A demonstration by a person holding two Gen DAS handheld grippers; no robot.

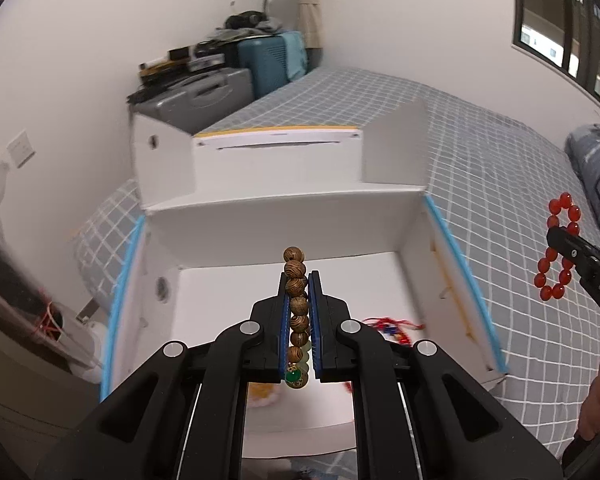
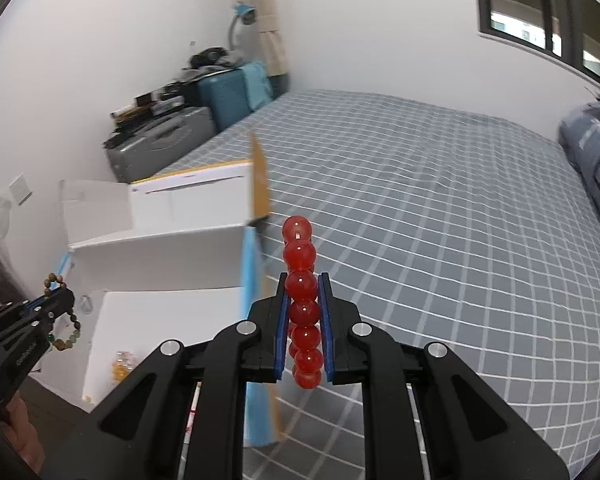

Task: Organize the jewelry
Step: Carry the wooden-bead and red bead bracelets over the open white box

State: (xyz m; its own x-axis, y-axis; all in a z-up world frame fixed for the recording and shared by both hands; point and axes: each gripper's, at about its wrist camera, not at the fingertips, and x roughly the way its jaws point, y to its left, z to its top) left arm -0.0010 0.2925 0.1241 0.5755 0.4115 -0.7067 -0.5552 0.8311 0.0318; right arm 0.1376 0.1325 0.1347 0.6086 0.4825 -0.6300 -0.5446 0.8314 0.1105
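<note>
My left gripper is shut on a brown wooden bead bracelet with a green pendant, held over the open white box on the bed. The right wrist view shows the same bracelet dangling from the left gripper at the far left. My right gripper is shut on a red bead bracelet, above the checked bedcover to the right of the box. In the left wrist view that red bracelet hangs as a loop from the right gripper.
Inside the box lie a red corded piece and a yellow bead piece. The box's flaps stand up at its far side. Grey-checked bedding spreads right; suitcases and clutter stand by the wall, and a folded quilt lies at the right edge.
</note>
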